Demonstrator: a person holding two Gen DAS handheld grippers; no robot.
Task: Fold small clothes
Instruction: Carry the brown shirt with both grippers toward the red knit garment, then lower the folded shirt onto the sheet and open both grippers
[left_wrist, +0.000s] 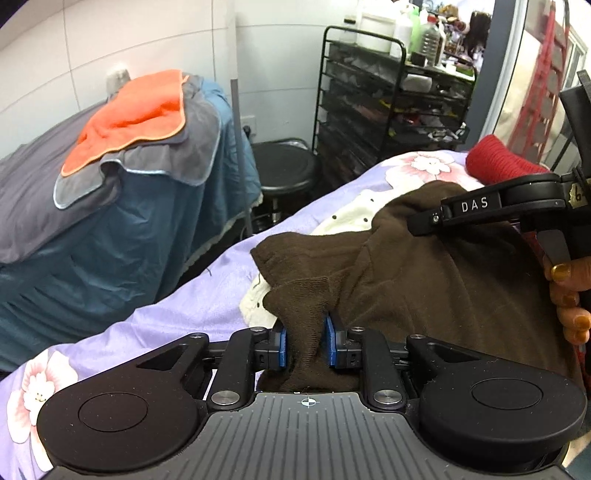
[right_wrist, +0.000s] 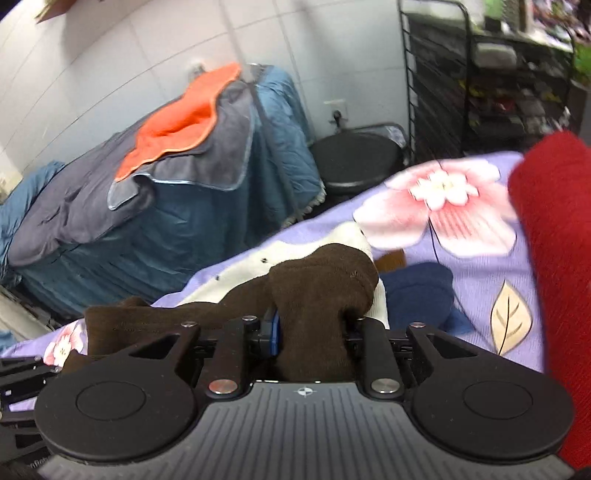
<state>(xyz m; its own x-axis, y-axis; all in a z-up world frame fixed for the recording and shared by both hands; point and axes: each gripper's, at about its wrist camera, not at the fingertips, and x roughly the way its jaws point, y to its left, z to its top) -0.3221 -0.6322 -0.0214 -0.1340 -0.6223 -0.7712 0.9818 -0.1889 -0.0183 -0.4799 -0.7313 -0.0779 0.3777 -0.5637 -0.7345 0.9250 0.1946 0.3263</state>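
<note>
Right up against your left wrist camera, your left gripper (left_wrist: 306, 341) has its blue pads (left_wrist: 282, 345) pinched onto a bunched fold of the brown knit garment (left_wrist: 417, 266), so the jaws are only partly closed with the cloth squeezed between them. That brown piece sprawls over the purple floral bedspread (left_wrist: 177, 310), lying on top of a cream dotted garment (left_wrist: 354, 212) that peeks out at both ends. Off to the right you can see your other tool, the right gripper (left_wrist: 424, 221), reaching over the brown fabric, with your hand (left_wrist: 569, 299) on its trigger; from here I can't tell how its jaws stand. A red knit item (left_wrist: 498, 162) sits further back on the bed, and an orange towel (left_wrist: 133, 118) is draped over the grey and blue pile beside it. Switching to your right wrist view, the right gripper (right_wrist: 312, 325) has a thick wad of the brown knit garment (right_wrist: 321, 288) stuffed between its fingers, and the fabric fills the gap and hides the right pad, so it's clamped on the cloth. Just past it on the bedspread (right_wrist: 480, 273) sit the cream dotted garment (right_wrist: 258, 266) and a navy item (right_wrist: 417, 291), with the red knit item (right_wrist: 554, 240) filling the right edge.
</note>
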